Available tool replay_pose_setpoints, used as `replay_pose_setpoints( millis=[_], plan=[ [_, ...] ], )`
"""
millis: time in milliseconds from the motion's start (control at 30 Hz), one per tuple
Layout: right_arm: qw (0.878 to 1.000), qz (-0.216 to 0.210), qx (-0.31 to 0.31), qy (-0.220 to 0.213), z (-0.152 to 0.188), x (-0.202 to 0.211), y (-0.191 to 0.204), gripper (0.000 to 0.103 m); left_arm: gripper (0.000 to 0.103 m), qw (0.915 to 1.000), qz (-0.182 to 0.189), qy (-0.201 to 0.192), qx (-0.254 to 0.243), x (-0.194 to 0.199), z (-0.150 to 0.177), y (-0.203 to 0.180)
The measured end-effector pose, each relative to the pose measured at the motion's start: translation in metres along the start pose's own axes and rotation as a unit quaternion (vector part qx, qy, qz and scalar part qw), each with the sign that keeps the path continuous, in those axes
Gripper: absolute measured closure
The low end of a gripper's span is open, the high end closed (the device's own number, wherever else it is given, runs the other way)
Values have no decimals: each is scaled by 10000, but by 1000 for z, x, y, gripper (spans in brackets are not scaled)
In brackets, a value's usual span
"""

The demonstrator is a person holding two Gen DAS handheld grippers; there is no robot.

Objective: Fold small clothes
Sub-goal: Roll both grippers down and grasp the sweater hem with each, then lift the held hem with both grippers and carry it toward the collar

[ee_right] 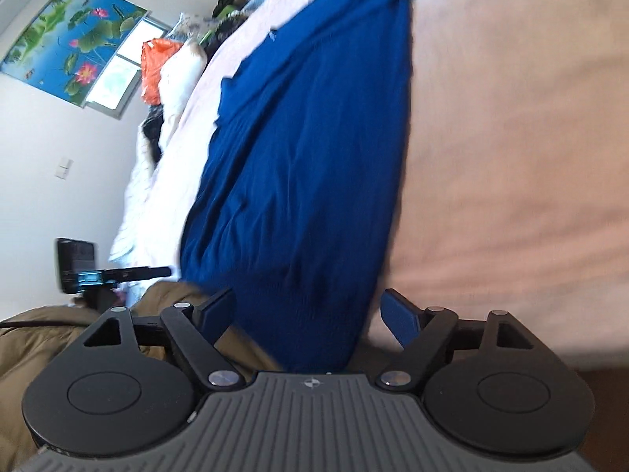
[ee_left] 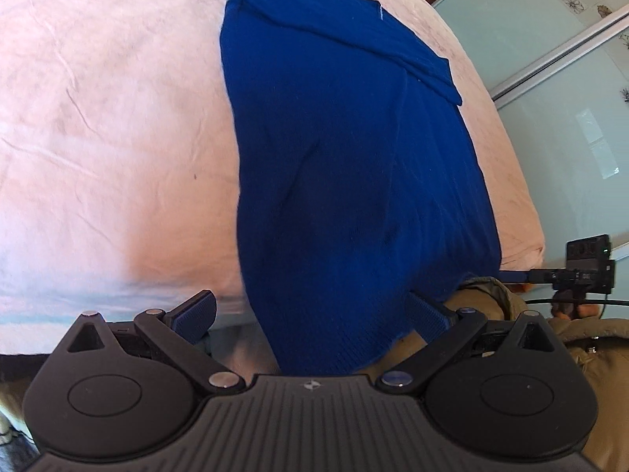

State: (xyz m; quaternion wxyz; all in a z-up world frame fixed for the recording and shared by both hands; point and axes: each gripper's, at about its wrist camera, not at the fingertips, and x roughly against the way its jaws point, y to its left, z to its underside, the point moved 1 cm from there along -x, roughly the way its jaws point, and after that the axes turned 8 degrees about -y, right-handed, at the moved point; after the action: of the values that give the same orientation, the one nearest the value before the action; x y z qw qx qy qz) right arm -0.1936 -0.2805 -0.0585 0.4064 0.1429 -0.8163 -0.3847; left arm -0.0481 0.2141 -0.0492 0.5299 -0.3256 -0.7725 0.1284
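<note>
Blue sweater [ee_left: 346, 165] lies lengthwise on the bed [ee_left: 110, 118]; left tool [ee_left: 310, 310] and right tool [ee_right: 310, 310] both released, near hem between their fingers.

Item: deep blue ribbed-knit garment [ee_left: 346, 181], soft, opaque, uniform in colour.
Location: spread lengthwise on a pale pink wrinkled bed sheet [ee_left: 110, 126].
Pose: long narrow panel; near hem hangs over the bed edge.
Fold state: a sleeve-like band is folded diagonally across the far end; a lengthwise crease runs down the middle.
Surface: shallow vertical wrinkles toward the near hem; thin pale stitching at the far edges.
Right wrist view: same blue garment [ee_right: 314, 165], motion-blurred, its near hem also past the sheet edge.
</note>
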Motion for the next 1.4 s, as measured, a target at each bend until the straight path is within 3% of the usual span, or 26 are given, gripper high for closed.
replay_pose_setpoints(
  millis=[233,400,467,533,567,633,700,800,1067,1400],
  plan=[
    [9968,-353,-693,207,19,-7,-23,28,0,9982,229,303,460,-23,8,11],
    [9939,-572,-861,384,31,-18,-24,35,1,9913,784,372,994,-36,11,18],
    [9911,-814,-993,349,28,-19,-28,42,1,9881,950,387,1145,-40,13,19],
    [9913,-855,-935,355,29,-22,-25,57,5,9867,1062,363,1172,-42,13,18],
    [9919,-848,-873,371,29,-22,-24,60,14,9867,1060,380,1175,-43,13,16],
    [9930,-803,-782,381,29,-22,-22,77,42,9868,1008,430,1196,-44,12,16],
    [9945,-741,-643,354,27,-24,-18,87,72,9866,883,487,1284,-46,11,16],
    [9962,-754,-398,193,27,-18,-12,90,88,9864,894,374,1325,-42,11,18],
    [9969,-685,263,-278,11,1,15,93,91,9909,1095,-85,782,-20,-3,-6],
    [9898,-912,202,-1072,-26,9,25,93,92,9865,1196,-1006,490,3,-43,-34]
  ],
)
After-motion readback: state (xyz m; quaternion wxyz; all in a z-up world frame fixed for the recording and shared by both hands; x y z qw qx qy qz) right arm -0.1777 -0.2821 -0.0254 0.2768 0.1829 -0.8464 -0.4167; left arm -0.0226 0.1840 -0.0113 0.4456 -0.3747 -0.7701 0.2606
